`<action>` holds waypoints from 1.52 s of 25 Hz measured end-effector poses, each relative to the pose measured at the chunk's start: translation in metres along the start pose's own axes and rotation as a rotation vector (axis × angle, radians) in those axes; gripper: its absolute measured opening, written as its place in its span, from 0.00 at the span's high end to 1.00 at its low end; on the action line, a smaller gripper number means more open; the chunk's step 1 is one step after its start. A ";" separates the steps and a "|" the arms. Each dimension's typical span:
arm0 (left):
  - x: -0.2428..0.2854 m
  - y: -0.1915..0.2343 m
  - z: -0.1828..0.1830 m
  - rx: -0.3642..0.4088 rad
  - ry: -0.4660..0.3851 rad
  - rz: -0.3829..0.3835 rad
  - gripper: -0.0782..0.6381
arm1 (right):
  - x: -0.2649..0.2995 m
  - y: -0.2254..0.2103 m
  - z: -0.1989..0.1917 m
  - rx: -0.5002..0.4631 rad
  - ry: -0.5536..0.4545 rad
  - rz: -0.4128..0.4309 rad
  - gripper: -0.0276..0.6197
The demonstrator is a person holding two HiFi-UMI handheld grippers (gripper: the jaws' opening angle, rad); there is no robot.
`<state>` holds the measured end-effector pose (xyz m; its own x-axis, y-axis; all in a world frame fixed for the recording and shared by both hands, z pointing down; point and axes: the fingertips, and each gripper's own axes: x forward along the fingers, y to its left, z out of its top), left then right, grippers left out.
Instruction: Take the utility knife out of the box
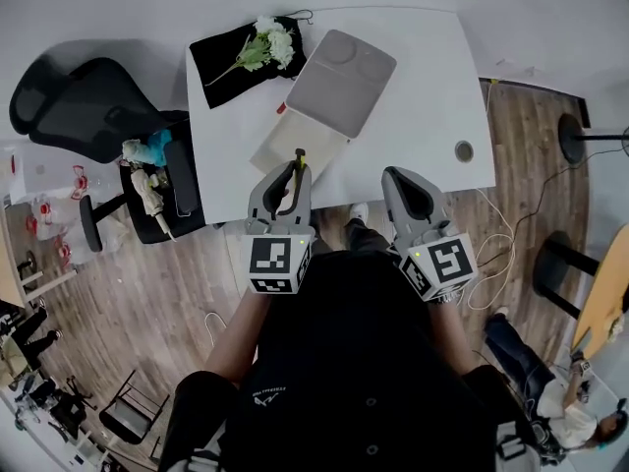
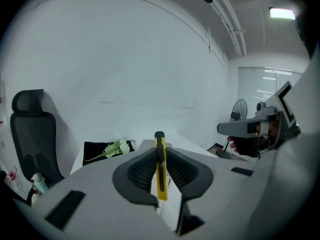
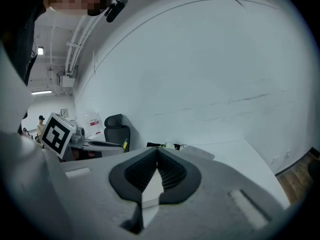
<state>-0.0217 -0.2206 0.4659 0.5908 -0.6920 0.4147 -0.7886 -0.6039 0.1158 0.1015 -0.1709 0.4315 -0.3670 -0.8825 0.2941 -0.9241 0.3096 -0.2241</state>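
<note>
Utility knife (image 2: pixel 160 170) pinched upright in jaws of left gripper (image 2: pixel 159 151); right gripper (image 3: pixel 157 153) jaws together, empty.

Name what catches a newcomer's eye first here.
The yellow utility knife sits clamped in the left tongs, near the table's front edge. Beyond it lies the open box, with white flowers on a black cloth at the far left corner. The right tongs are shut, empty.
</note>
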 end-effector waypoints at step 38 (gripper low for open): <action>-0.060 -0.063 0.021 -0.047 -0.232 0.214 0.81 | -0.051 -0.010 0.017 -0.117 -0.055 0.244 0.95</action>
<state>-0.0040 -0.1497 0.4145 0.4295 -0.8763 0.2182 -0.9030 -0.4197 0.0920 0.1315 -0.1352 0.4029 -0.5773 -0.7934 0.1932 -0.8160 0.5516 -0.1729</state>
